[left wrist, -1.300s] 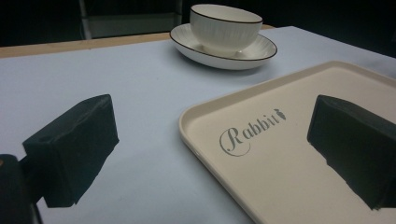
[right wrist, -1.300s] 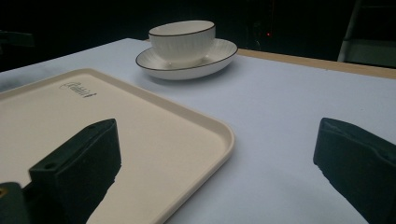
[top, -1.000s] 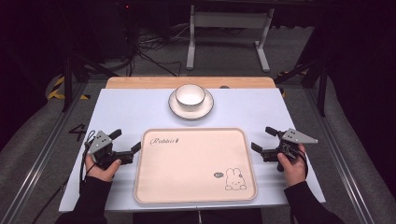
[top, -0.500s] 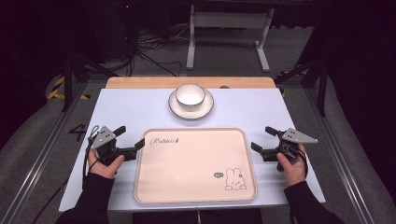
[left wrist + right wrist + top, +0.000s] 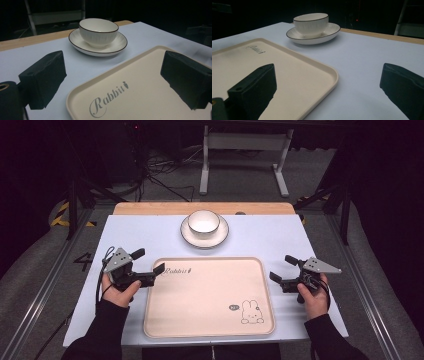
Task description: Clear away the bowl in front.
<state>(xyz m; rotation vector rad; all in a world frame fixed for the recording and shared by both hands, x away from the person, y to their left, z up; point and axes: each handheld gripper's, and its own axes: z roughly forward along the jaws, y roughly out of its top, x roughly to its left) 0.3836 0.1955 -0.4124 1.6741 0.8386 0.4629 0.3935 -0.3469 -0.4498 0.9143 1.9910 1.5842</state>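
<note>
Your left gripper [image 5: 148,261] and right gripper [image 5: 283,268] flank the tray [image 5: 210,320], jaws apart; bowl [image 5: 203,221] on saucer [image 5: 220,238] sits beyond it.

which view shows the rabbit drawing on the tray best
The high view: the rabbit drawing sits whole in the tray's near right corner. The left gripper view has the tray's "Rabbit" lettering, not the drawing; the right gripper view has the tray's far corner and faint lettering.

Dark room; grey floor [image 5: 40,270]; metal stand [image 5: 243,157] behind table [image 5: 280,230].
</note>
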